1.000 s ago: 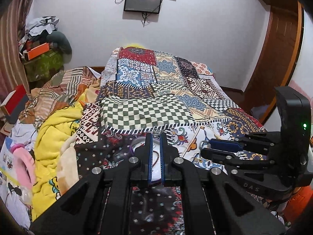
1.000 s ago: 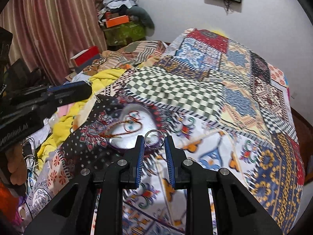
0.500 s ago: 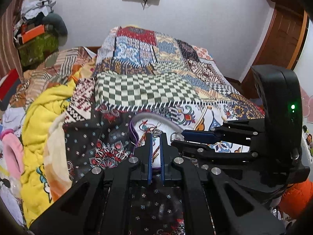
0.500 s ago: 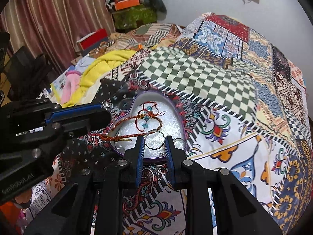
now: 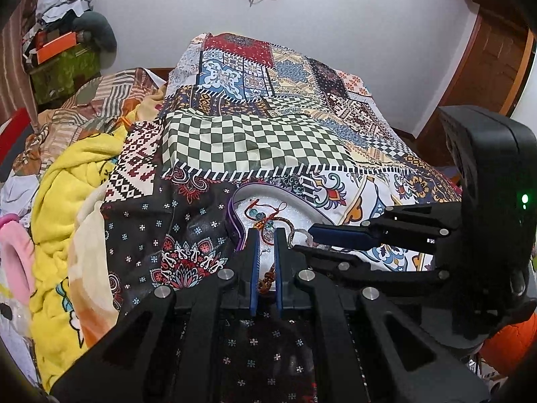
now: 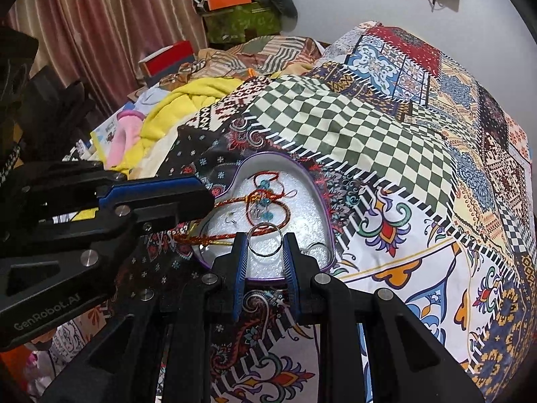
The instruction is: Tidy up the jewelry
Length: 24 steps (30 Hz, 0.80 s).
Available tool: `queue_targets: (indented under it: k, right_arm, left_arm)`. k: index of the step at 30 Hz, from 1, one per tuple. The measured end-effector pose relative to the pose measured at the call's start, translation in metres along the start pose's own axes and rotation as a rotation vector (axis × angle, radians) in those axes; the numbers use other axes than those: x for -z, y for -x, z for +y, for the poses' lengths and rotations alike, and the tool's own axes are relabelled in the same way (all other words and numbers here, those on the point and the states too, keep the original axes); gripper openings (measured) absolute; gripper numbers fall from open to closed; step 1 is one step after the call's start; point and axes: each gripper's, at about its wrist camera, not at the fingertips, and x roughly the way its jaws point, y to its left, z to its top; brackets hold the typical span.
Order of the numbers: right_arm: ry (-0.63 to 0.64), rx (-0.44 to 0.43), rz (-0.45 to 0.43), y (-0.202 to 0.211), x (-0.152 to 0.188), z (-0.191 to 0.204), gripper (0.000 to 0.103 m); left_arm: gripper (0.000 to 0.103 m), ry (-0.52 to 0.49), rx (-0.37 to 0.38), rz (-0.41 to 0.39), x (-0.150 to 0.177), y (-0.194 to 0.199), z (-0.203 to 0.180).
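Observation:
A heart-shaped tin (image 6: 327, 215) with a purple rim and white lining lies on the patchwork bedspread (image 6: 352, 124). A red and gold cord with blue beads (image 6: 287, 213) is draped in it. My left gripper (image 6: 209, 201) reaches in from the left, shut on that cord, which trails out of its tips. My right gripper (image 6: 265, 236) hovers over the tin's near lobe, shut on a thin silver ring (image 6: 265, 224) held upright between its pads. In the left wrist view the cord (image 5: 285, 223) runs between the left gripper (image 5: 265, 235) fingers, with the right gripper (image 5: 303, 239) just to its right above the tin (image 5: 268, 192).
A yellow blanket (image 5: 67, 181) and crumpled clothes are piled on the left of the bed. Curtains (image 6: 100, 33) and stacked boxes (image 6: 231, 0) stand beyond. A wooden door (image 5: 486, 67) is at the right, and an orange object (image 5: 506, 346) sits low by the bed's edge.
Both grippers have moved forward and down over the heart tin. The right gripper has carried the silver ring above the tin's lining. The left gripper still holds the cord.

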Motion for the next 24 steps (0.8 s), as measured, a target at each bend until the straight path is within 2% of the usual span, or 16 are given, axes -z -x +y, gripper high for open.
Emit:
queue_targets:
  k: [9,14,18,24]
  right_arm:
    - [-0.003,0.026,-0.013,0.017,0.003,-0.002,0.022]
    - [-0.04,0.063,-0.051,0.041,0.005,-0.015,0.022]
    - [-0.079,0.091,-0.09,0.066,0.009,-0.029,0.022]
    - [-0.119,0.128,-0.132,0.093,0.018,-0.045,0.022]
  left_arm:
    - [0.007,0.003,-0.032,-0.011,-0.001,0.014,-0.001]
    - [0.008,-0.007,-0.048,-0.027,-0.002,0.025,-0.007]
    - [0.014,-0.019,-0.052,-0.041,-0.002,0.034,-0.016]
    - [0.015,-0.049,-0.051,-0.053,-0.004,0.041,-0.036]
